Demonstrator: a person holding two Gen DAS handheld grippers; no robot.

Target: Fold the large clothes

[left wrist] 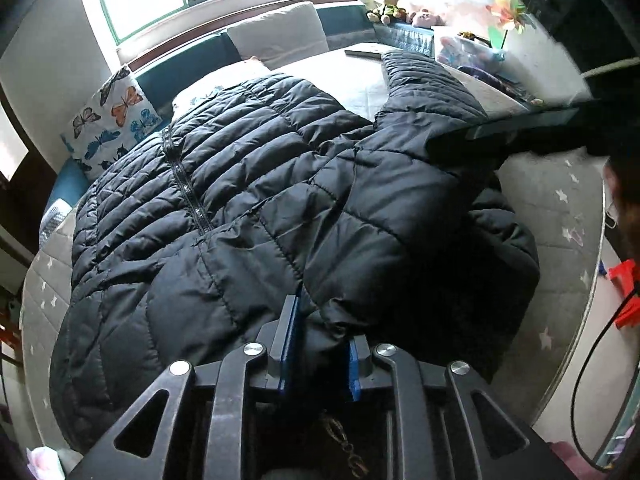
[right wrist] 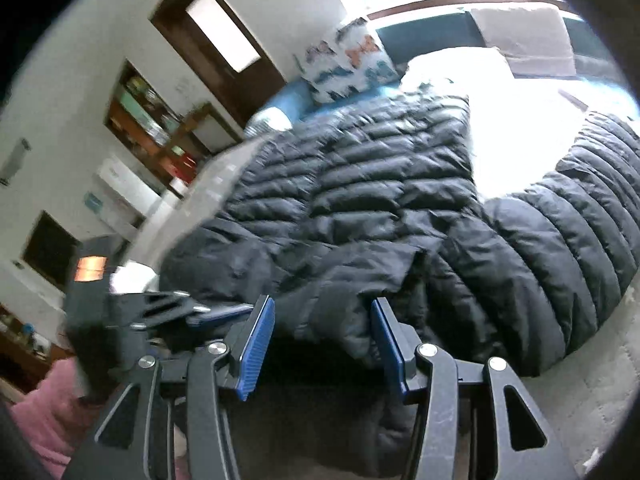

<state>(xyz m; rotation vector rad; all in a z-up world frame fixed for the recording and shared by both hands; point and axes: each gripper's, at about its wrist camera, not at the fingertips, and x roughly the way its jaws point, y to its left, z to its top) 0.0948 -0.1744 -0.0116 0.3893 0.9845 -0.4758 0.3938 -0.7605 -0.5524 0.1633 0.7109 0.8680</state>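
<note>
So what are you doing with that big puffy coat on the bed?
A person is folding a black quilted puffer jacket spread on a grey star-patterned bed cover. They hold a black two-finger gripper with blue pads in each hand. The left gripper has a fold of the jacket's near edge between its fingers. The right gripper sits around another bunch of that edge, but its pads don't press it. One sleeve still sticks out sideways, so the folding isn't finished.
</note>
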